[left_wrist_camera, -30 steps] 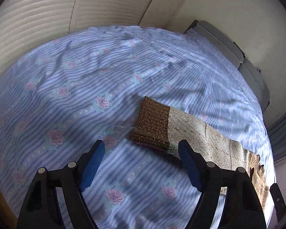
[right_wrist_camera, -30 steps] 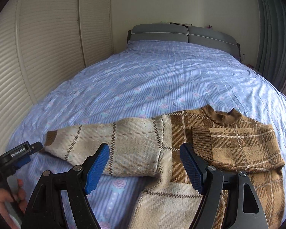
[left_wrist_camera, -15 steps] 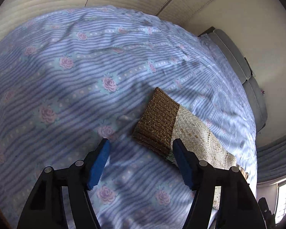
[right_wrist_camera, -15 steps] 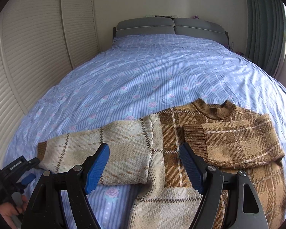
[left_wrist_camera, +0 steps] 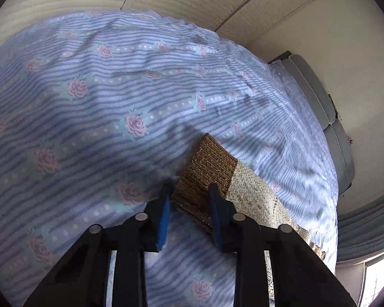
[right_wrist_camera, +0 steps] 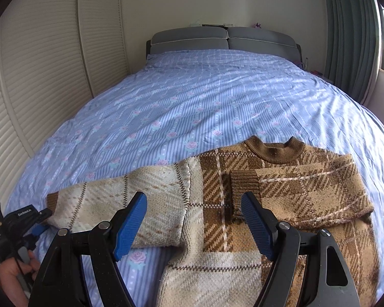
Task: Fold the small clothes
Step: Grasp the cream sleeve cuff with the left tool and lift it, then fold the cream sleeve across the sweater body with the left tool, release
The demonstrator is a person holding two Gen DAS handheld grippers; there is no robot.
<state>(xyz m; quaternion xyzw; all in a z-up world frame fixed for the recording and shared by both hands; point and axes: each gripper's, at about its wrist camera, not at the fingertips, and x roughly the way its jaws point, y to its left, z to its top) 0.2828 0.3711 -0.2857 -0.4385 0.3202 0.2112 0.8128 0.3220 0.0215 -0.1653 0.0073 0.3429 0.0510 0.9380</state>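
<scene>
Left hand-held gripper (left_wrist_camera: 189, 199) half-closed astride sweater cuff (left_wrist_camera: 207, 168); right hand-held gripper (right_wrist_camera: 194, 220) wide open, empty, above sweater (right_wrist_camera: 243, 204).

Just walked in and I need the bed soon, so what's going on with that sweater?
A person with a handheld gripper in each hand is folding a plaid sweater spread on the bed. One sleeve is already folded across the chest. The left gripper has its fingers either side of the brown cuff of the other, outstretched sleeve, not fully shut. The right gripper hovers open above the sweater.
</scene>
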